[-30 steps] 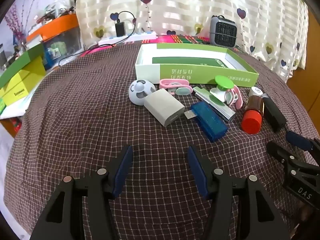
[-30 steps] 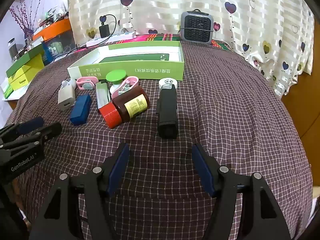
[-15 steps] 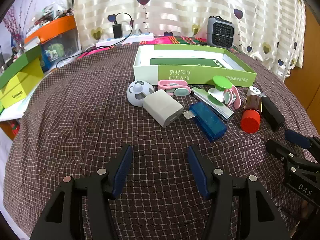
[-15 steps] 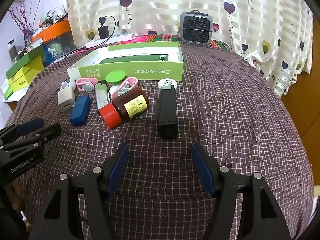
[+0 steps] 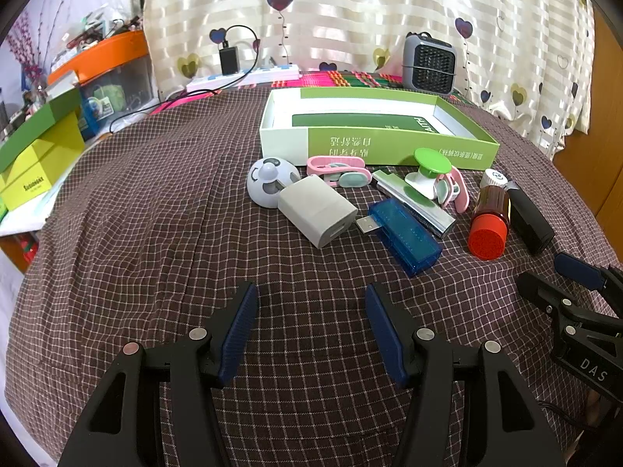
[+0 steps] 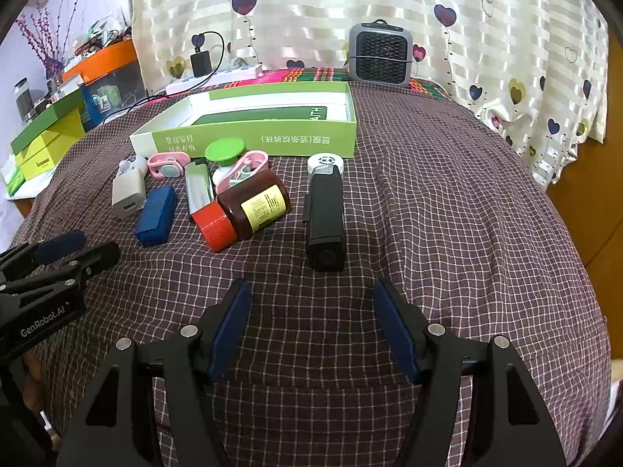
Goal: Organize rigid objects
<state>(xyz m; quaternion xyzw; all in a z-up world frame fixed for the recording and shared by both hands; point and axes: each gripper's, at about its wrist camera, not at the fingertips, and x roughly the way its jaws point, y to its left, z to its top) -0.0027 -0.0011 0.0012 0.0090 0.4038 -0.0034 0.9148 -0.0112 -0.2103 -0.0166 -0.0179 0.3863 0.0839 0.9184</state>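
Both tongs, left [image 5: 310, 325] and right [image 6: 311, 321], hang spread over the checked cloth [image 6: 447, 214].

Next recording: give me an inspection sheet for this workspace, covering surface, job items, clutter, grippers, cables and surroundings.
Surface: brown checked cloth, wrinkled.
Job's things: green box open, holding only a green sheet; in front lie a white charger, blue USB stick, brown bottle on its side with a red cap, black case, two pink clips, a metal bar and a round white gadget.
Clutter: nothing seen on the cloth.
Grippers: left gripper and right gripper both open, empty, short of the items.
Cables: black cord from a plug on a power strip, behind.
Surroundings: heart-print curtain, small grey heater, stacked boxes at left.
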